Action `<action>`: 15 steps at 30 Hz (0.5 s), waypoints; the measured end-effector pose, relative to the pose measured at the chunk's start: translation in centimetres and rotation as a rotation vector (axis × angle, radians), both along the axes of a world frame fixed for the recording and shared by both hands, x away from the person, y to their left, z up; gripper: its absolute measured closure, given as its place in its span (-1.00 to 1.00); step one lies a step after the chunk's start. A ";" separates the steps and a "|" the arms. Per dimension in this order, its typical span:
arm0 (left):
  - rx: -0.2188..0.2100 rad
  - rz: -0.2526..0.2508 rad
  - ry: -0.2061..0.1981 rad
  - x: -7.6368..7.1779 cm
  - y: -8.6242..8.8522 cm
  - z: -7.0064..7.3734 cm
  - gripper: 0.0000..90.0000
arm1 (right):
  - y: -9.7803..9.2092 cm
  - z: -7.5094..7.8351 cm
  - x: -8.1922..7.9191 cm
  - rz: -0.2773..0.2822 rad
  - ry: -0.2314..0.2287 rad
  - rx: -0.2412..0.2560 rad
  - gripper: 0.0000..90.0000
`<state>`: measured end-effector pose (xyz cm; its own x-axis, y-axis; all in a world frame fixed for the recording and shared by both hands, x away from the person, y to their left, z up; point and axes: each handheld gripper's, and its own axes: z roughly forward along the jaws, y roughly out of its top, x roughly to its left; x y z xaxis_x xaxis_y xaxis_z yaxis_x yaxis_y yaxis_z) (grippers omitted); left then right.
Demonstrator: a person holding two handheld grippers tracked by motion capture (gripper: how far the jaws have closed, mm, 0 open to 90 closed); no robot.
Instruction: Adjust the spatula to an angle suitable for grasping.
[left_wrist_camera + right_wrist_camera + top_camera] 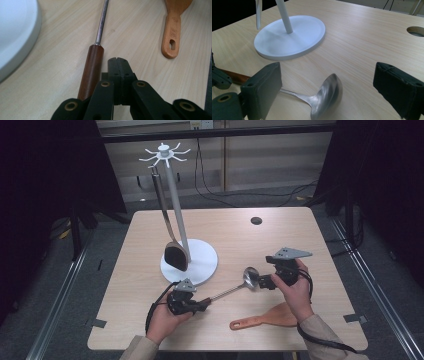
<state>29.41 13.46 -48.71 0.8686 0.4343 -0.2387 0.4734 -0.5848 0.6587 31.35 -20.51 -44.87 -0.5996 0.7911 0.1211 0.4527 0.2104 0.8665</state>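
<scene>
- The ladle (235, 286) lies slantwise near the table's (280, 235) front edge, bowl toward my right.
- My right gripper (327, 85), jaws wide, straddles the bowl.
- My left gripper (117, 62), jaws pressed together and empty, sits just beside the wooden handle.

Item: our two hand-held grippers. Left gripper (204, 304): black body, grey three-cornered plate on top, black cable trailing back. In its own view we note black link arms with brass-ringed pivot holes and small screws. Right gripper (260, 281): same black build, larger grey plate with small holes, thick black cable; blocky matte jaw pads. Sleeves: beige, at both wrists.
</scene>
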 end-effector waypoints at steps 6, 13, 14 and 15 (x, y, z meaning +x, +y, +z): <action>0.029 0.007 0.011 -0.4 0.5 -0.2 1.00 | 0.9 0.0 0.5 0.024 -0.001 0.000 -0.83; 0.021 0.043 0.009 -0.7 1.4 -0.6 1.00 | 1.9 0.0 0.9 0.055 -0.002 -0.002 -0.83; 0.022 0.050 0.011 -0.6 1.5 -0.6 1.00 | 2.3 0.1 1.0 0.065 -0.003 -0.002 -0.83; 0.028 0.050 0.014 -0.6 1.6 -0.6 1.00 | 2.3 0.1 1.0 0.065 -0.003 -0.002 -0.83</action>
<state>28.83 15.08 -49.31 0.8421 0.4842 -0.2376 0.5118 -0.5784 0.6352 32.36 -18.23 -44.79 -0.6499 0.7509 0.1175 0.4352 0.2409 0.8675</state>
